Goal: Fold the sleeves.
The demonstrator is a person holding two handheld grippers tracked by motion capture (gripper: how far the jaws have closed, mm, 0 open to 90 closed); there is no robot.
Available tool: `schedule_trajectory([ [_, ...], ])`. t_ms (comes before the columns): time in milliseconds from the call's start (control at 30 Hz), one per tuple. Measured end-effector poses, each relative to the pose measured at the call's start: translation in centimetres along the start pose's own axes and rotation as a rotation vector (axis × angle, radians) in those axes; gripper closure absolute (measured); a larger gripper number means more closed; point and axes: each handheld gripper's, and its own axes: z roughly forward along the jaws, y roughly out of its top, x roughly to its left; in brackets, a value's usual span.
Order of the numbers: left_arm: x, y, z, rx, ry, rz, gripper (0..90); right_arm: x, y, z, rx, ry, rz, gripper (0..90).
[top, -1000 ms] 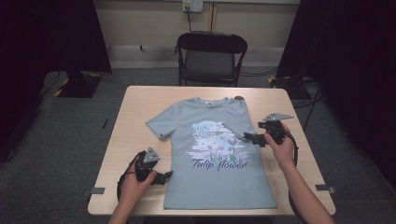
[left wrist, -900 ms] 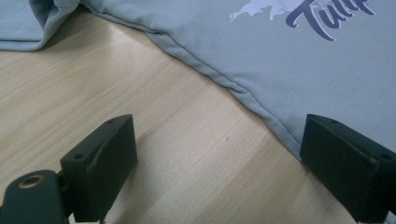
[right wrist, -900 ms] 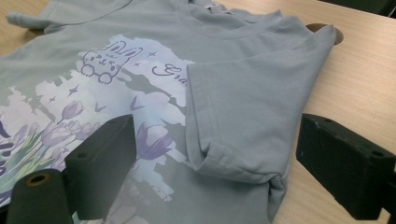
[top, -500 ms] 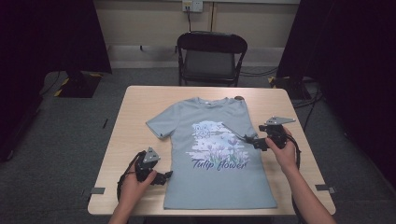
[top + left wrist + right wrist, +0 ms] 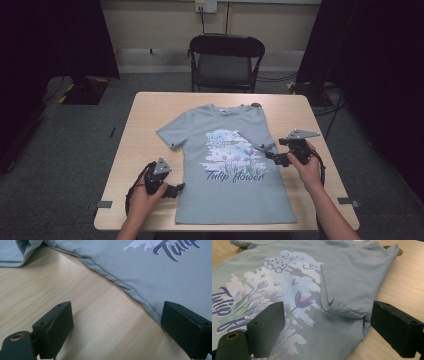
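While the pale blue-grey cotton T-shirt (image 5: 235, 165) with a purple tulip print lies face up across the middle of the light wooden bench (image 5: 145, 115), we hold a black gripper at each of its long sides. Our left gripper (image 5: 172, 190) sits low on the bench at the shirt's left edge near the hem, jaws spread wide. In the left gripper view, bare wood lies between them, and the shirt's stitched side seam (image 5: 120, 285) runs slantwise toward the jaw on the right of that view, which sits at or partly over the fabric edge. Our right gripper (image 5: 270, 155) is at the shirt's right side, where the right sleeve (image 5: 347, 287) is folded inward over the print. Its jaws are also spread, and in the right gripper view the sleeve's bunched lower corner lies between them, closer to the jaw on the right. A dark folding chair (image 5: 226, 60) stands beyond the bench.
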Motion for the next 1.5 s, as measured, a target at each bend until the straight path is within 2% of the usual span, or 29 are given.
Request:
schedule_trajectory([
  [1500, 0.0, 0.0, 0.0, 0.0, 0.0, 0.0, 10.3, 1.4, -3.7, -1.8, 0.026, 0.022, -0.043, 11.6],
])
